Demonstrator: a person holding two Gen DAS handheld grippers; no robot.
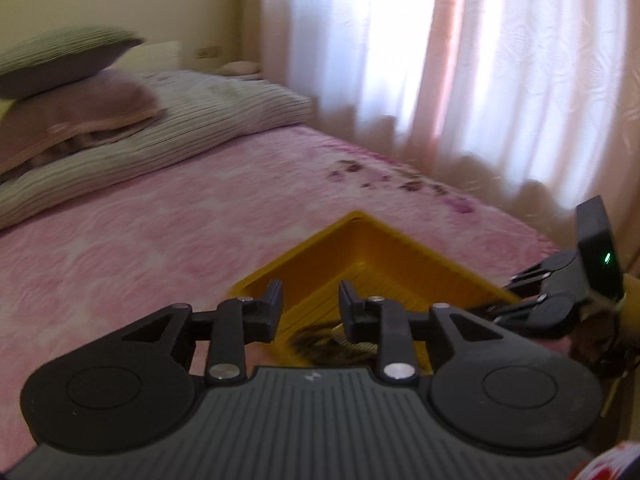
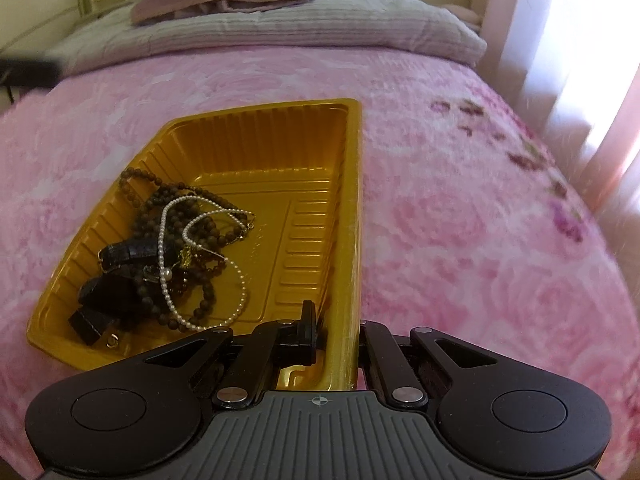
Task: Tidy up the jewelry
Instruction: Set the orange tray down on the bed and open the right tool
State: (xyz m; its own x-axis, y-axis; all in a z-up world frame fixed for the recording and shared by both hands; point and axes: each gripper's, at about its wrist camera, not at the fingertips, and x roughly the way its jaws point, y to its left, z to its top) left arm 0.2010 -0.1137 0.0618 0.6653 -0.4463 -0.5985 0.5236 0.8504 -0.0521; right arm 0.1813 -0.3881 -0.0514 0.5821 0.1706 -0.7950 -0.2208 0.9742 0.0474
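A: Far left, the left gripper [image 1: 310, 304] hangs over the tray's near end, jaws parted, nothing in them

B: And below it, the jewelry?

A: A tangle at the left end of the yellow tray [image 2: 280, 136] on the pink bedspread [image 2: 460, 220]: dark beads [image 2: 208, 236], a pearl strand [image 2: 164, 264], black pieces

B: The right side?

A: The right gripper [image 2: 334, 334] pinches the tray's right rim. I'd worry: thin plastic, soft bed, one-sided load. Lift there and it could tip, spilling the chains
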